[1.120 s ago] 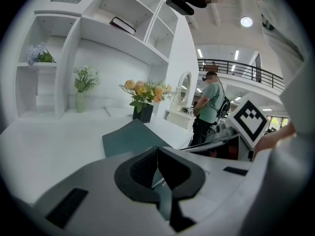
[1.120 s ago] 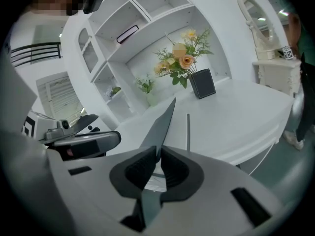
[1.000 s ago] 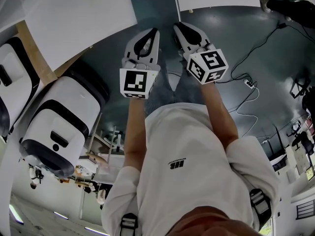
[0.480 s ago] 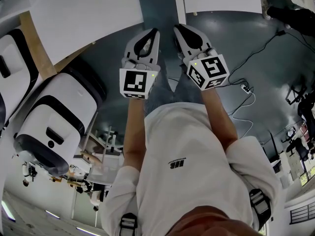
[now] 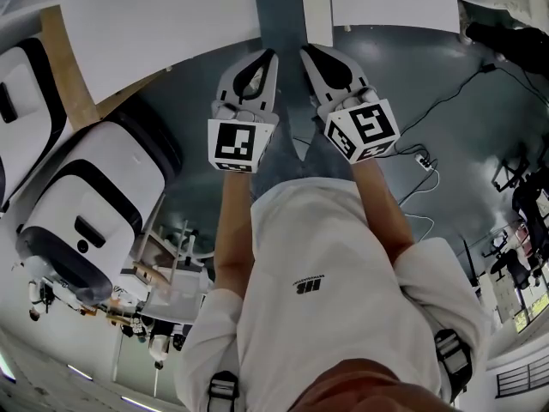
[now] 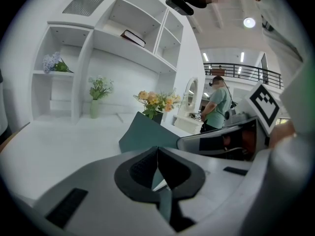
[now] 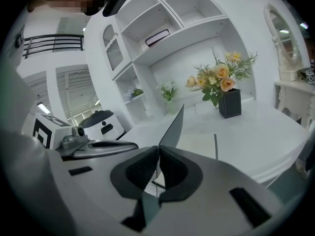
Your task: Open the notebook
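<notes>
The notebook [image 5: 278, 15] lies on the white table [image 5: 154, 24] beyond both grippers, its dark teal cover raised off the pages. In the left gripper view the cover [image 6: 147, 134] stands up as a slanted teal sheet. My left gripper [image 6: 157, 154] is shut on its near edge. In the right gripper view the cover [image 7: 173, 126] shows almost edge-on, rising from my right gripper [image 7: 158, 154], which is shut on that same edge. In the head view the left gripper [image 5: 271, 57] and right gripper [image 5: 305, 53] sit side by side, tips close together at the cover.
A white and black appliance [image 5: 94, 204] stands left of the table by a wooden edge [image 5: 64, 75]. Cables and a power strip [image 5: 420, 157] lie on the floor. A dark vase of flowers [image 7: 229, 102] stands on the table, before white shelves [image 6: 123, 43]. A person [image 6: 216, 104] stands far behind.
Both grippers keep hold of the cover and have come up a little. The right gripper has rolled slightly, and the teal strip looks narrower in the head view.
</notes>
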Tool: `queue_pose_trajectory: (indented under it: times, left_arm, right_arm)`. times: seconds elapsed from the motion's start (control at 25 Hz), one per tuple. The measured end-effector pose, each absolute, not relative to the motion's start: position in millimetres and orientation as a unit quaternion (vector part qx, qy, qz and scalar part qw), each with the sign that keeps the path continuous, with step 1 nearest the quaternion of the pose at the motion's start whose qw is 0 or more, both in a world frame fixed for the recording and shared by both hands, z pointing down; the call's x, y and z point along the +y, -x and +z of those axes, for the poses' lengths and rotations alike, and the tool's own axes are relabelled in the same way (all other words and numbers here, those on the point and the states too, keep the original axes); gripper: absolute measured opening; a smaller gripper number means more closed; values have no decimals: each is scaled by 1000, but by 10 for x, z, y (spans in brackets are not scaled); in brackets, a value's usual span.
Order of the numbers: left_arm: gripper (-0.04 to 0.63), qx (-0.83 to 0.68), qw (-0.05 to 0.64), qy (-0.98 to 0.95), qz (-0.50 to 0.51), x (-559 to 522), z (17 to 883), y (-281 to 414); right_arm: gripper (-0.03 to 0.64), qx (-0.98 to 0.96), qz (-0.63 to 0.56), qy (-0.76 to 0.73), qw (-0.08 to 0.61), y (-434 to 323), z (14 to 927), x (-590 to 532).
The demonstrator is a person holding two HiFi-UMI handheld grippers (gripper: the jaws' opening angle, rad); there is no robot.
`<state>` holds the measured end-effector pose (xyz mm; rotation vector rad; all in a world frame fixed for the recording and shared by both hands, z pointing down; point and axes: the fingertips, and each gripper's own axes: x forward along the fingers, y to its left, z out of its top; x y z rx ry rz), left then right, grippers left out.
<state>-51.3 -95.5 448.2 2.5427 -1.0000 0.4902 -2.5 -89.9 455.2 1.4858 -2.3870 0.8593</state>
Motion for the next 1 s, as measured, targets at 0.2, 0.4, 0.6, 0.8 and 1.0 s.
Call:
queue_pose_trajectory:
  times: [0.2,0.4,0.6,0.8,1.0]
  left_arm:
    - [0,-362,181,-899,170,-967,4450,600]
    - [0,-370,181,-896,166,-972,4430,709]
    - [0,-377,182,-893,164,-976,4413,803]
    - [0,-382,182,-891,163,-984,4423,904]
    - [0,-387,182,-889,162,-978,4408,1016]
  right_arm:
    - [9,-817,282,-494,101,143,4477,-926]
    - [8,-824,274,-485,101,273,4425,-942]
    - [8,-831,267,-478,102,388,4377,-964]
    - [8,-835,263,-472,102,500,4363,-988]
    - [8,-840,260,-465,101,639,4337,-1002]
